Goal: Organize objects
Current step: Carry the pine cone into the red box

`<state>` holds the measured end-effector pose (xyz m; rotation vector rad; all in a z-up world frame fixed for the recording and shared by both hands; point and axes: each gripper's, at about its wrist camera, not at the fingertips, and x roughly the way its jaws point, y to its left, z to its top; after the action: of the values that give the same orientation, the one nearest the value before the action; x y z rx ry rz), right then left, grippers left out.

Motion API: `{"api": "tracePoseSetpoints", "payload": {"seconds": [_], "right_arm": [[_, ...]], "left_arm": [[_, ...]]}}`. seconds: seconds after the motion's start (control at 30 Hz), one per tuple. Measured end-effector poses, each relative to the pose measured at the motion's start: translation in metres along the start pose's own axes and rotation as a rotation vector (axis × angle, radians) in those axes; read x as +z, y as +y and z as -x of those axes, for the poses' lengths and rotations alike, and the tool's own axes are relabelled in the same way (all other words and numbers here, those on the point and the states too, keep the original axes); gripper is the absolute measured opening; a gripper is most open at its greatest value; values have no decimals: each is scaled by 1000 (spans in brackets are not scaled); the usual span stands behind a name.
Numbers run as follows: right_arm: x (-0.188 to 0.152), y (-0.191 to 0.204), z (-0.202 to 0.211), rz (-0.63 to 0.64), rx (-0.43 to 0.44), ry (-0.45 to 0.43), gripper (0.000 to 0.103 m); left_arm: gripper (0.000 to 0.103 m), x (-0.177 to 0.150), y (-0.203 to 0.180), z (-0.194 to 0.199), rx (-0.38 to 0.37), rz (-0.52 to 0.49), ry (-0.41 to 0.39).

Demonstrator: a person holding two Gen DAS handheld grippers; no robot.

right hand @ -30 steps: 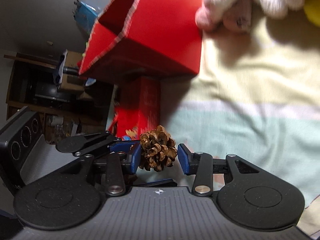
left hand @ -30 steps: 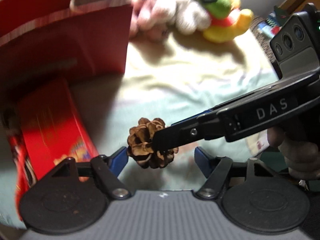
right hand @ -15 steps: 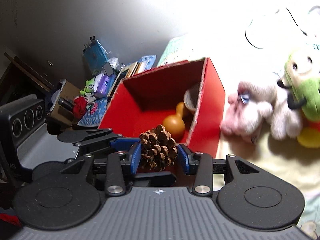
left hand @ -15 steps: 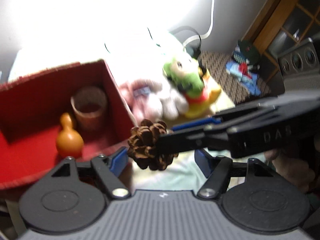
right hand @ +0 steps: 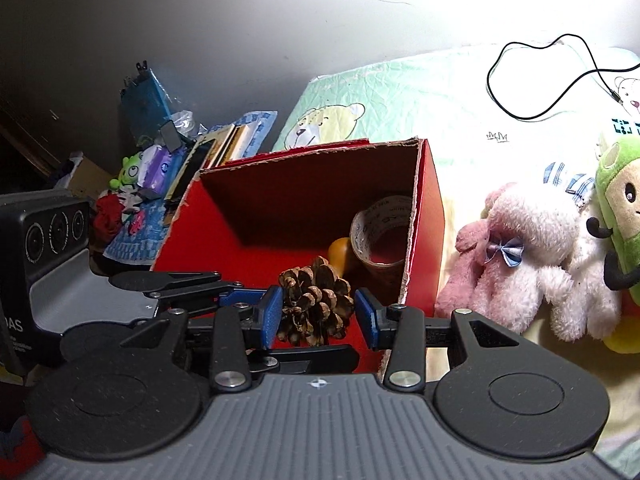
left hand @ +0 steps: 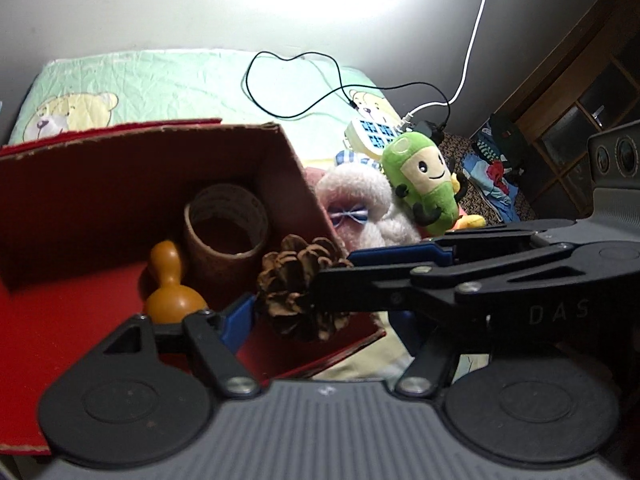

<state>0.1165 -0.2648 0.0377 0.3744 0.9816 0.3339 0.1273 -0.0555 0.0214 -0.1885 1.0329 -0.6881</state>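
A: What is the brown object at the centre?

B: A pine cone point(right hand: 316, 304), dry, with open woody scales, brown with paler scale tips. It sits above the open red cardboard box point(right hand: 430, 216), near the box's front corner.

A: Which tool holds it?

B: The right gripper point(right hand: 316, 312). Its two blue pads point(right hand: 270, 314) stand on either side of the cone; the left pad touches it, and the right appears to press the scale tips, so the tongs are closed on the cone.

A: And the other tool?

B: The left gripper point(left hand: 324, 318) is spread wide. Its left blue pad point(left hand: 238, 320) lies just beside the cone; its other finger is hidden behind the right gripper, which crosses in front. It grips nothing.

A: How are they posed?

B: Both tilt downward toward the box, crossing at roughly a right angle.

A: What is inside the box?

B: A roll of brown tape point(left hand: 226, 236) and an orange gourd point(left hand: 170, 286), side by side near the right wall. Plush toys point(right hand: 536, 256) lie on the bedsheet point(right hand: 420, 96) to the right.
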Motion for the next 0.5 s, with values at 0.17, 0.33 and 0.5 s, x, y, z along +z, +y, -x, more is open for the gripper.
{"api": "tracePoseSetpoints", "payload": {"seconds": [0.17, 0.33, 0.5], "right_arm": [[-3, -4, -15, -26, -54, 22, 43], [-5, 0, -20, -11, -83, 1, 44], [-8, 3, -20, -3, -113, -35, 43]], "left_arm": [[70, -2, 18, -20, -40, 42, 45], [70, -3, 25, -37, -42, 57, 80], [70, -2, 24, -47, -22, 41, 100]]}}
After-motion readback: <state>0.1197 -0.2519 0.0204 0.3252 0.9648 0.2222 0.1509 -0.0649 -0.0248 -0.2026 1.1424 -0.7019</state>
